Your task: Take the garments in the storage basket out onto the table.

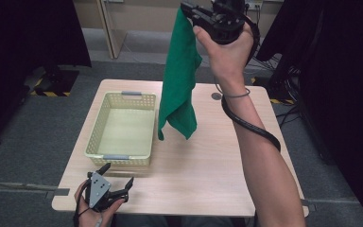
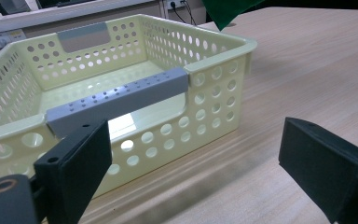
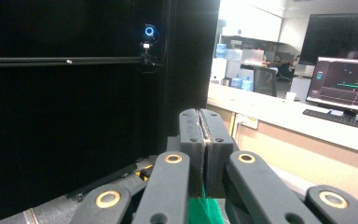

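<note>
While the right arm is reaching up and forward from 5 o'clock, its hand is gripping the right tongs (image 1: 189, 10) high above the far edge of the counter (image 1: 208, 161), wrist bent so the jaws are pointing toward 9 o'clock. Those jaws are pressing flat together on the top of the cloth (image 1: 179, 75); in the right gripper view the right tongs (image 3: 205, 135) are showing green fabric (image 3: 205, 210) pinched below the pads. The cloth is hanging straight down in folds, its lower corners dangling over the counter just at 3 o'clock of the basket (image 1: 94, 137), not touching it as far as can be told. At 7 o'clock, the left hand is resting at the near counter edge, holding the left tongs (image 1: 118, 177) level and aiming toward 1 o'clock. Their jaws are standing wide apart, gripping nothing; in the left gripper view the left tongs (image 2: 191, 154) are facing the basket's (image 2: 223, 60) near wall and grey handle (image 2: 121, 98).
</note>
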### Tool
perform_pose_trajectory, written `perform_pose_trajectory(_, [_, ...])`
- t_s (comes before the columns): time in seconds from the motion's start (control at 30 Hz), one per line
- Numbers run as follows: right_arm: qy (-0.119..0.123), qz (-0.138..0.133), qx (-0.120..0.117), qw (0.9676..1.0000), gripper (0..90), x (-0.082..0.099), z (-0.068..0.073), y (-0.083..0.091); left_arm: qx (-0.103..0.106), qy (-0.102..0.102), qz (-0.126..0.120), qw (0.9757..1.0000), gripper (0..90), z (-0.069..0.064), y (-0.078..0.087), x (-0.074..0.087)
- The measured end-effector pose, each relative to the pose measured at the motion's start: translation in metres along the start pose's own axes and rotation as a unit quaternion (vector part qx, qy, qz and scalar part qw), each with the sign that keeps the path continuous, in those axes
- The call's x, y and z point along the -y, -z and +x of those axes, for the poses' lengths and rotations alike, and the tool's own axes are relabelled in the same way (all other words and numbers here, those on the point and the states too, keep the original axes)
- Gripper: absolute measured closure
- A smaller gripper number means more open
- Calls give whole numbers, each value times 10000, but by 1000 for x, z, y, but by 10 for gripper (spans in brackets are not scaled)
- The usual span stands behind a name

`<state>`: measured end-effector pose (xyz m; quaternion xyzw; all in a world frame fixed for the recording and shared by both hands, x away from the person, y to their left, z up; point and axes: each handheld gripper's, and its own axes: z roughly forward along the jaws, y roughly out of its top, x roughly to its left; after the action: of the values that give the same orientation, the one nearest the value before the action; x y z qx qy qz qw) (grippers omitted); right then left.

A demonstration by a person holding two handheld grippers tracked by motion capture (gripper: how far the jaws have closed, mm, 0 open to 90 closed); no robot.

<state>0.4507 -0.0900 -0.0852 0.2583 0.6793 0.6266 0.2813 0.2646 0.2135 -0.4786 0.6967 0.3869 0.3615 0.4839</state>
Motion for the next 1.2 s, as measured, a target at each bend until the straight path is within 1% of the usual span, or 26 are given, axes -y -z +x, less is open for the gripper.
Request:
perform_pose_trajectory(0.6, [87, -1, -3, 10000, 888, 6, 1, 7, -13, 7, -10, 10000, 85, 0, 0, 0])
perform_pose_trajectory(1.2, [122, -17, 40, 9999, 888, 15, -3, 17, -15, 8, -17, 10000, 85, 0, 0, 0])
